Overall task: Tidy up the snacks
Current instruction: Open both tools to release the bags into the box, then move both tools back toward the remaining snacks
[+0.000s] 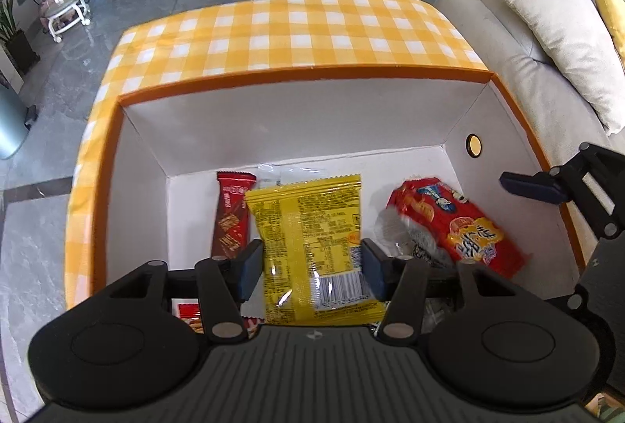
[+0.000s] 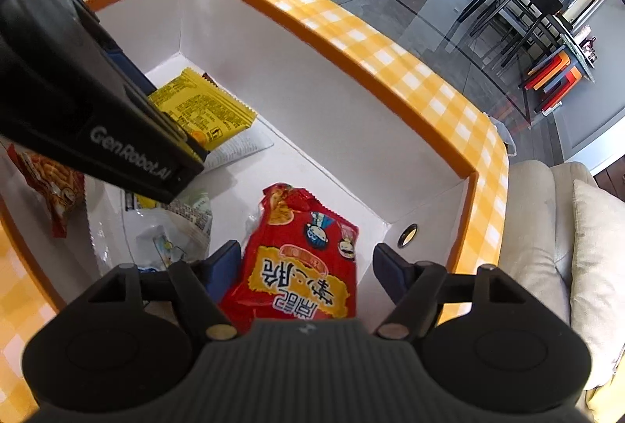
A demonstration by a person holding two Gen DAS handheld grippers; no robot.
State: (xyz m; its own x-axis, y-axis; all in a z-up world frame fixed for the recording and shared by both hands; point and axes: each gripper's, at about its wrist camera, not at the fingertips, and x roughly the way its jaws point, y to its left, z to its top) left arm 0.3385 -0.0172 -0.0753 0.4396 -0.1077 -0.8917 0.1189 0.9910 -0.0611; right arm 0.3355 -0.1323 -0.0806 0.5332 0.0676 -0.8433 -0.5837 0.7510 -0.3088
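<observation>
A white box with an orange rim (image 1: 304, 75) (image 2: 351, 56) stands on the yellow checked table. My left gripper (image 1: 310, 265) is shut on a yellow snack packet (image 1: 312, 227), held over the box floor; the packet also shows in the right wrist view (image 2: 203, 106). My right gripper (image 2: 306, 266) is open above a red snack packet (image 2: 304, 255) that lies on the box floor between its fingers; it also shows in the left wrist view (image 1: 457, 223). A brown-red bar (image 1: 232, 216) lies at the box's left.
Clear and silvery wrappers (image 2: 175, 223) and an orange-red snack bag (image 2: 50, 184) lie in the box. The yellow checked tablecloth (image 1: 293, 32) stretches beyond the box. A beige sofa with a cushion (image 1: 558, 44) stands at the right. Grey tiled floor lies around.
</observation>
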